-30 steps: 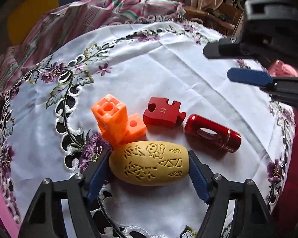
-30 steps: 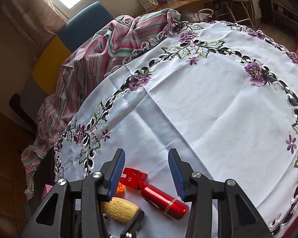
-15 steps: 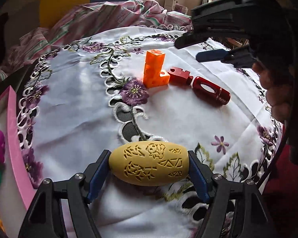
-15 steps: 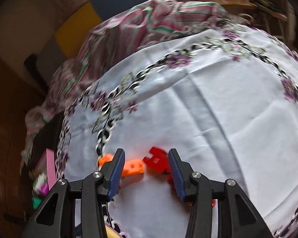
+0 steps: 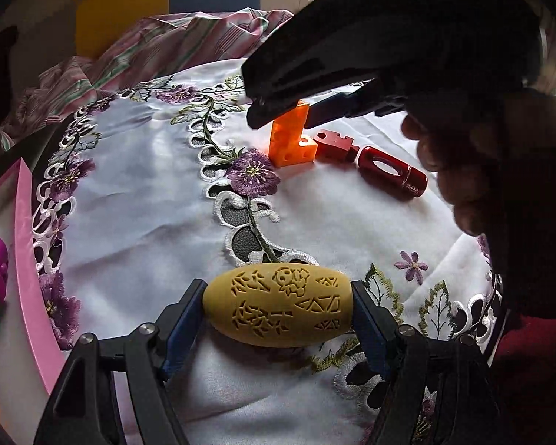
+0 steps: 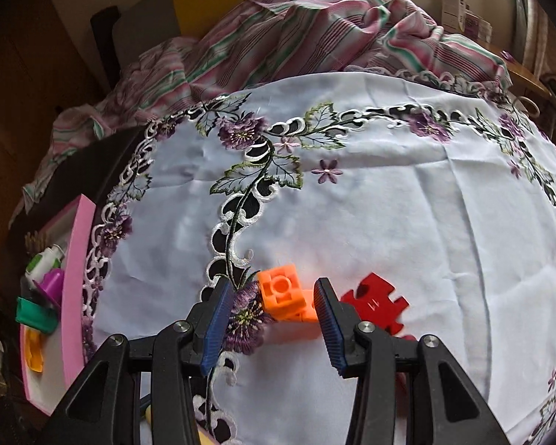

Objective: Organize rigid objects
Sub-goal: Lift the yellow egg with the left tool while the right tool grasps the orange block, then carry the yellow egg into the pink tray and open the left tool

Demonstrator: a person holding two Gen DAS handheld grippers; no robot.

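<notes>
The egg, clamped end to end between the left gripper fingers, has been carried away from the group toward the pink tray, so stowing appears next. The right gripper has been brought low, fingers spread and empty, with the orange block between their tips; the red pieces lie just outside the right finger.
</notes>
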